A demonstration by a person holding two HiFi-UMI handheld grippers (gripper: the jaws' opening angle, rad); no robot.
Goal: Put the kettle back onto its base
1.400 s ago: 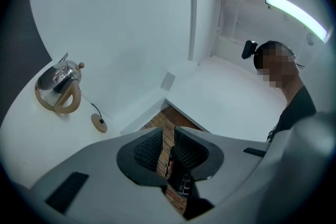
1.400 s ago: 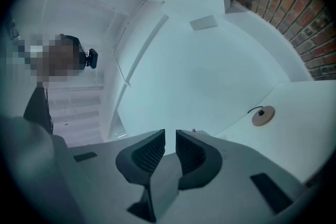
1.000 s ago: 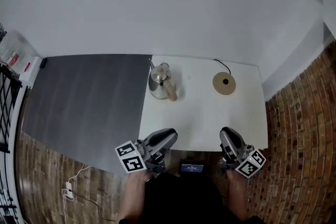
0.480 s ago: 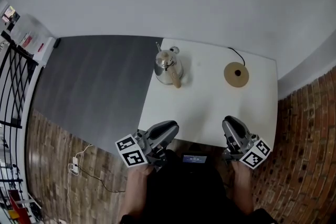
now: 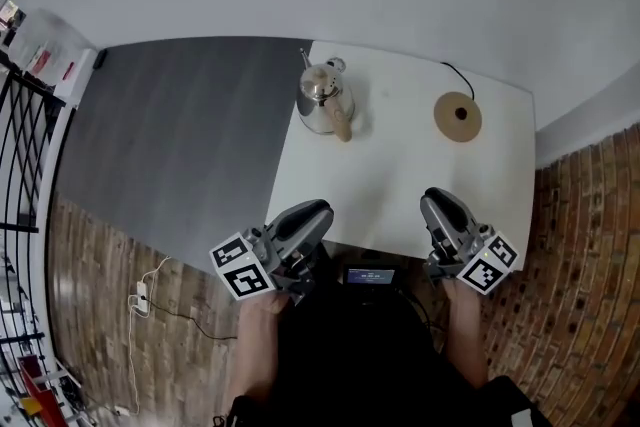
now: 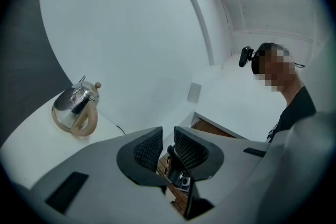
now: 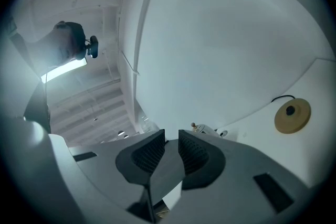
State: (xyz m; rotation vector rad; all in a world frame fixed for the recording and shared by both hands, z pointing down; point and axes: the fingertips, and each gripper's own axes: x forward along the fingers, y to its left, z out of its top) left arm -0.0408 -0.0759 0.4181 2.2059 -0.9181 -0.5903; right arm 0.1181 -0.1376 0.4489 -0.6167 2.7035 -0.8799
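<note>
Kettle [image 5: 323, 97] stood at far left of counter [image 5: 400, 185], well apart from its round base [image 5: 457, 116] at far right. Left gripper [image 5: 312, 213] and right gripper [image 5: 438, 203] were both closed, empty, at the near edge.

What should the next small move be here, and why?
Probably reach the left tool toward the handle of the kettle, opening its jaws: the kettle stands on the table apart from its base, nearer that empty tool.

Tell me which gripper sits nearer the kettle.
The left gripper: the kettle stands on the table just beyond it, while the right gripper lines up with the round base instead.
</note>
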